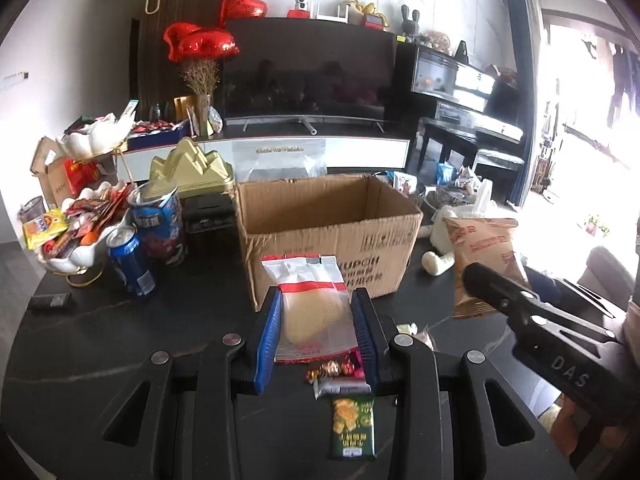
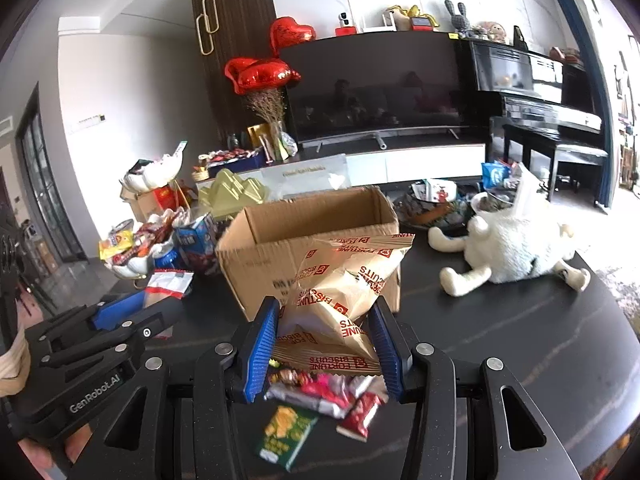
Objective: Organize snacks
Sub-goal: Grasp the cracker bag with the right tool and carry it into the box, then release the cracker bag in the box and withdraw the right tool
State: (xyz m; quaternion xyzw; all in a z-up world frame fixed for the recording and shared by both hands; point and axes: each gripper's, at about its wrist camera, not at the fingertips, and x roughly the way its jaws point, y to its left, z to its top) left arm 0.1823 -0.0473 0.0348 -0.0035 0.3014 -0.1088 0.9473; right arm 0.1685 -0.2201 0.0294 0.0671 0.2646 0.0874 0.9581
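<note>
My left gripper [image 1: 316,300] is shut on a clear packet with a red and white top [image 1: 310,300] that holds a pale round snack; the packet hangs above the dark table. My right gripper [image 2: 324,312] is shut on a tan biscuit bag with red print [image 2: 344,300], also seen at the right of the left wrist view [image 1: 484,256]. Both packets are held in front of an open cardboard box [image 1: 328,236] [image 2: 304,240], near its front wall. Loose snacks lie on the table below: a green packet [image 1: 354,426] [image 2: 286,434] and small red and pink wrappers [image 2: 320,392].
White shell-shaped dishes heaped with snacks [image 1: 76,236], a blue can [image 1: 130,266] and a blue tin [image 1: 160,220] stand left of the box. A white plush toy [image 2: 512,252] lies on the right. A gold ornament [image 1: 192,168] sits behind, with a TV [image 1: 308,72] beyond.
</note>
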